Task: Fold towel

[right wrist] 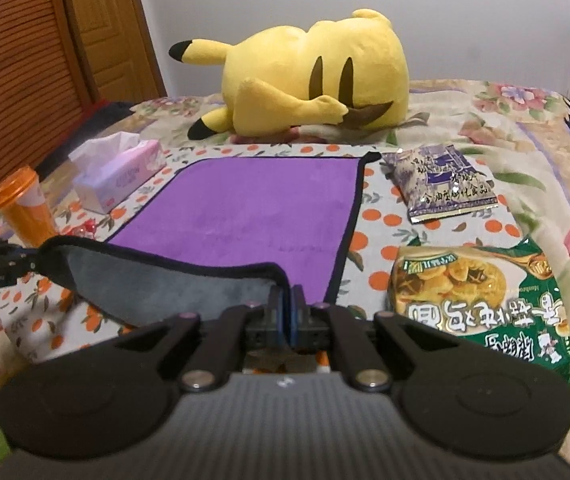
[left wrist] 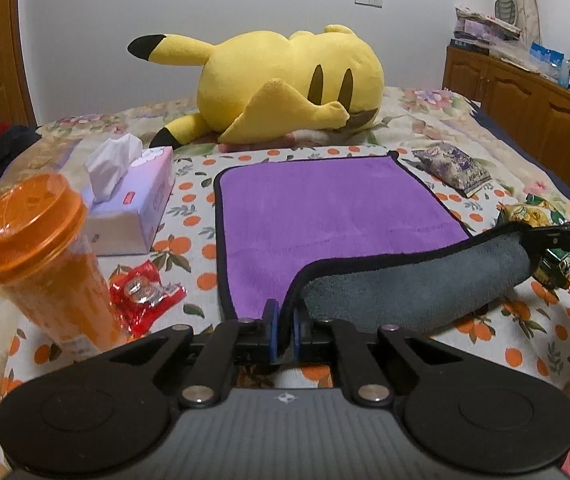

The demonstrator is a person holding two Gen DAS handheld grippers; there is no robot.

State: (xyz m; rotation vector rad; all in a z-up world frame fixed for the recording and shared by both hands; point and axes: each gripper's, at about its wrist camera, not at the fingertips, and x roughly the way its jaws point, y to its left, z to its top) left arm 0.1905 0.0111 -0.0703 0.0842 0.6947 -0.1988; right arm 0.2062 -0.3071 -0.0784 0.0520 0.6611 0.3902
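Observation:
A purple towel with a black hem and grey underside lies on the bed; it also shows in the right wrist view. My left gripper is shut on its near left corner. My right gripper is shut on its near right corner, and it shows at the right edge of the left wrist view. The near edge is lifted between the two grippers, with the grey underside facing me. The far half lies flat.
An orange cup, tissue box and red wrapper lie left of the towel. A purple snack bag and green noodle packet lie to the right. A yellow plush lies behind. Wooden cabinets stand far right.

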